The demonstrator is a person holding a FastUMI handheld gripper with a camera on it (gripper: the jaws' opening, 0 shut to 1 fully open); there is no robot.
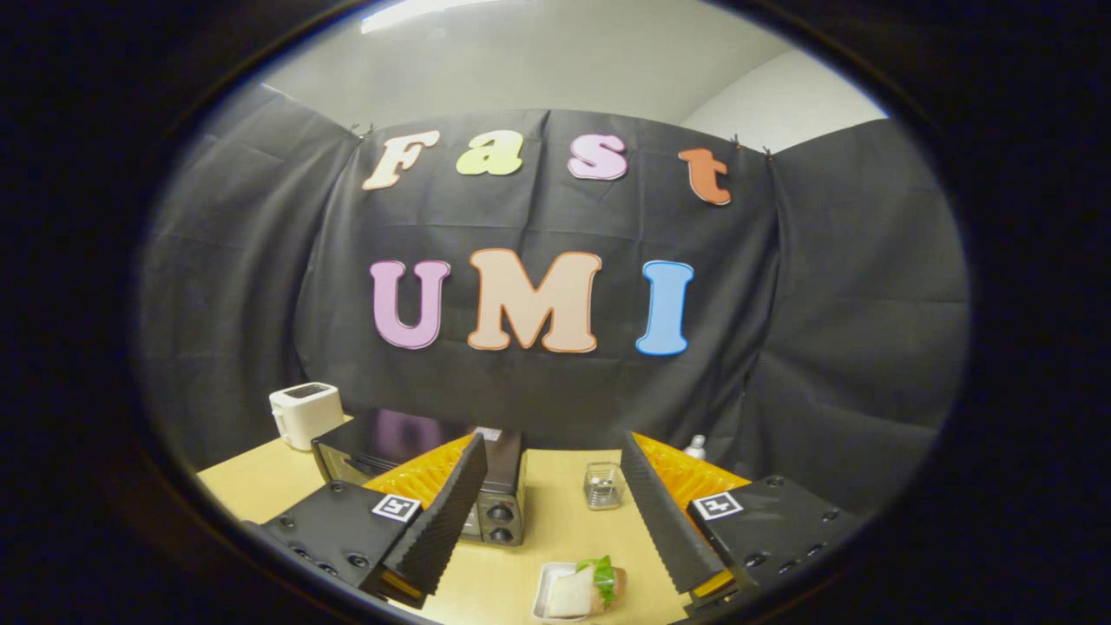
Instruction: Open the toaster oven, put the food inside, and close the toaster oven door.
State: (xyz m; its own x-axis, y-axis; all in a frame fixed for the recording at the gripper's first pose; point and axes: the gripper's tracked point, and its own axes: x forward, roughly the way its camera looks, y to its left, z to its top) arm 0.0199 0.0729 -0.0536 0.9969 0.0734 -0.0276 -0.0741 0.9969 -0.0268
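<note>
A black toaster oven (pixel 417 447) stands on the yellow table (pixel 560 529), partly hidden behind my left finger; its knob panel (pixel 499 521) shows, and its door looks closed. A sandwich with green lettuce (pixel 590 586) lies in a small white tray (pixel 547 595) on the table between my fingers, nearer than the oven. My gripper (pixel 551 503) hangs above the table, wide open, with nothing between its fingers.
A white pop-up toaster (pixel 304 414) stands at the table's far left corner, behind the oven. A small clear glass jar (pixel 603 484) sits ahead between the fingers, and a small white bottle (pixel 695 447) stands beyond the right finger.
</note>
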